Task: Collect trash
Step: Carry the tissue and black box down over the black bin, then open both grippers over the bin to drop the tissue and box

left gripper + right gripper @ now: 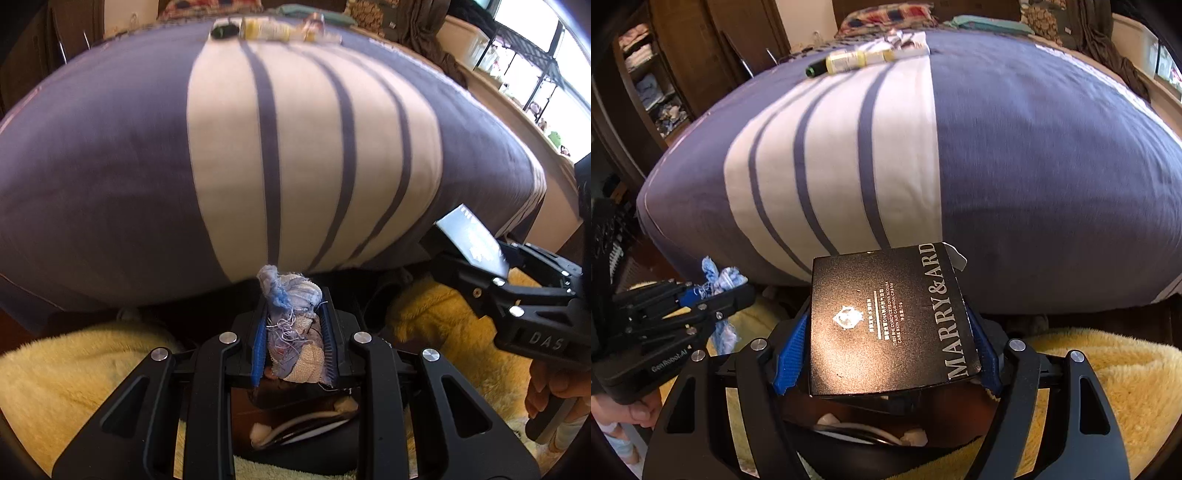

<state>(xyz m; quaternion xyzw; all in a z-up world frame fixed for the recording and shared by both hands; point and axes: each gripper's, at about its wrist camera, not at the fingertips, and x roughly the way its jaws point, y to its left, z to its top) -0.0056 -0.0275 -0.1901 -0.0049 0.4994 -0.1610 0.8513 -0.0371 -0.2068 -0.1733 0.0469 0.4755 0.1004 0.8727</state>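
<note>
A bed [110,166] under a purple cover with a wide white striped band fills both views, a yellow fleecy blanket [1108,369] lying at its foot. At the far end of the bed, on the white band, remaining trash lies in a row: a pale yellow bottle [846,61] with a dark cap, its long axis running across the bed, with crumpled wrappers [314,26] just beside it. Below the tongs, between the blanket folds, sits what looks like a dark bin [871,432] with white scraps inside, though only part of its rim shows. The right tongs [886,332] are pinching a black cosmetics box [890,317] by its two sides, held flat with the printed face up. The left tongs [295,332] are pressed onto a wad of frayed bluish cloth scraps [291,325], which sticks out past the tips. Both held pieces hang nearly over the bin, so the coming move likely turns on that vertical relation: the bin lies straight beneath and slightly toward the person, nearer than anything on the bed. Neither hand seems clearly closer to it. The bottle lies well apart, straight ahead of both tongs, perhaps a little nearer the left.
</note>
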